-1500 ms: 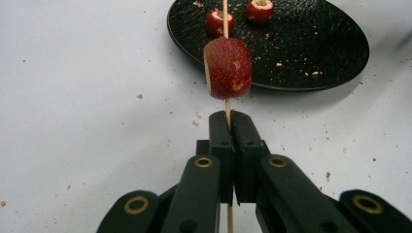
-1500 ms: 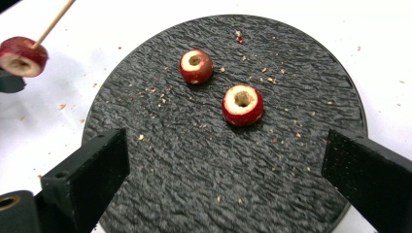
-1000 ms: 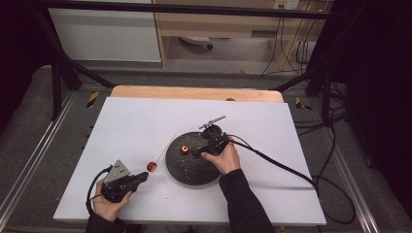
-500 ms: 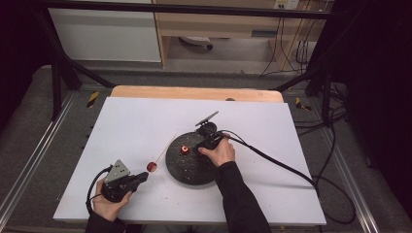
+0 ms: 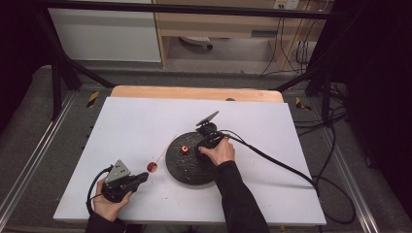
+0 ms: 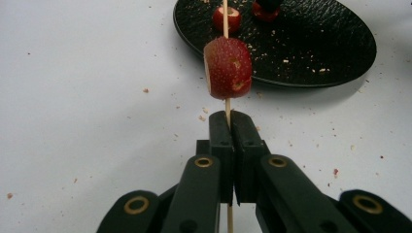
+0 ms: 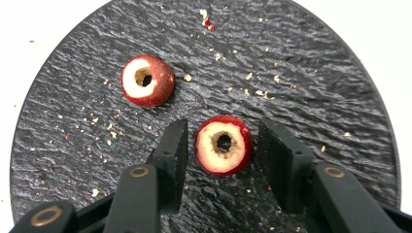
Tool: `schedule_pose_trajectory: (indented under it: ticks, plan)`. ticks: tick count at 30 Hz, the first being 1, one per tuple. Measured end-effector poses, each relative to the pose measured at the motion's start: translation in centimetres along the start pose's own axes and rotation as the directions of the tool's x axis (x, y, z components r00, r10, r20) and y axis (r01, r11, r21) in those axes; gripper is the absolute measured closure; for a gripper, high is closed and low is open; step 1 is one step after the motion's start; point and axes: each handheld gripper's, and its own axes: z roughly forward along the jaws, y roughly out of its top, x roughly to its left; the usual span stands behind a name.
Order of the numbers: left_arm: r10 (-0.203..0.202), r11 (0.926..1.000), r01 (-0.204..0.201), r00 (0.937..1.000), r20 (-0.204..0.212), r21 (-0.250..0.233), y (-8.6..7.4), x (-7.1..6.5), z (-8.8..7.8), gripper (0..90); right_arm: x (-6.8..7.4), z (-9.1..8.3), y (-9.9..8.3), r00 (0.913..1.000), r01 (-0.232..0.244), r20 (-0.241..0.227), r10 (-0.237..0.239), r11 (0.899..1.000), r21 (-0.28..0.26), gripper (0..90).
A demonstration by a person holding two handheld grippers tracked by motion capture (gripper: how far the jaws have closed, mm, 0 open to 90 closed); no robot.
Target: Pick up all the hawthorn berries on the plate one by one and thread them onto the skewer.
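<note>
- Since a second ago, we see the right gripper (image 5: pixel 198 147) has shifted slightly over the plate (image 5: pixel 187 174); its jaws have just been closing, with a cored fruit between them. The left gripper (image 5: pixel 144 176) has stayed put.
- Right gripper view: the jaws flank the near fruit (image 7: pixel 223 144) on both sides with small gaps showing, so the pads do not yet press it; we log this claw as open around the fruit. A second cored fruit (image 7: pixel 146 79) lies apart on the plate (image 7: pixel 316 77), up and to the left. Both show pale flesh with a hole through the middle.
- High view does not resolve those holes; it shows one red fruit (image 5: pixel 185 149) on the plate, just beside the right gripper.
- Left gripper view: the jaws are clamped on a skewer (image 6: pixel 227 108), which carries a threaded fruit (image 6: pixel 228 67) just past the jaw tips. Crumbs dot the table (image 6: pixel 73 97).
- High view: the skewer (image 5: pixel 165 148) runs from the left gripper toward the plate, over the white table (image 5: pixel 136 121).
- No brands, labels or writing readable.
</note>
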Motion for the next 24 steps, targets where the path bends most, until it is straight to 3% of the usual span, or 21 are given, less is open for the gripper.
schedule_pose_trajectory:
  ticks: [24]
  plan:
    - [0.004,1.0000,-0.004,1.0000,0.001,0.001,0.01,-0.05,0.01,88.0,-0.15,0.25,0.18,0.9996,-0.027,-0.011,0.027,0.999,0.023,60.4]
